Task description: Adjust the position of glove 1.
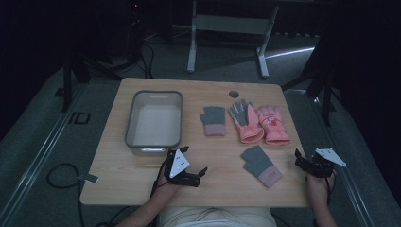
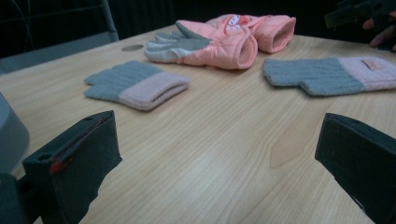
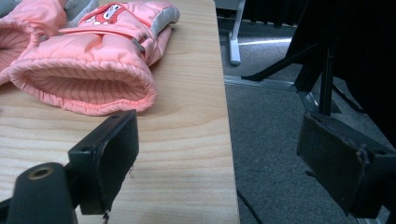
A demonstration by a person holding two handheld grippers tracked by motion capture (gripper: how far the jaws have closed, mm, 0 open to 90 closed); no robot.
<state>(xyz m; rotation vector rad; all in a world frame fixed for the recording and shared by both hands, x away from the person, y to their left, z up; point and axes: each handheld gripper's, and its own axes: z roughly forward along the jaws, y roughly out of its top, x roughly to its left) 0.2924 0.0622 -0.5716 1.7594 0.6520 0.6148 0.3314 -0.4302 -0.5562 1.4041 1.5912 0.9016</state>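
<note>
Nearest the grippers: near grey knit glove (image 1: pixel 261 165) with a pink cuff, flat on the wooden table (image 1: pixel 123 177) at near right, cuff toward the near edge. Small pink label (image 2: pixel 371 65) sewn on that cuff, writing too small to read. Between the two grippers, touched by neither. Left gripper (image 1: pixel 195 174) low over the near-centre board, jaws spread wide with nothing between them, bare wood ahead. Right gripper (image 1: pixel 303 162) at the table's right edge, jaws likewise spread and empty, one over the wood, the other out past the edge above grey floor (image 3: pixel 275 140). Farther off, second grey glove (image 1: pixel 213 121) lying flat mid-table, well apart from the first. Right of it, two pink padded gloves: grey-palmed pink glove (image 1: pixel 245 123) just beside printed pink glove (image 1: pixel 273 125), the latter with a red-and-white print (image 3: pixel 106 12), not legible. Far left, grey bin (image 1: pixel 130 125), open-topped. Open wood along the near edge between bin and near glove. Round hole (image 1: pixel 234 93) near the far edge.
</note>
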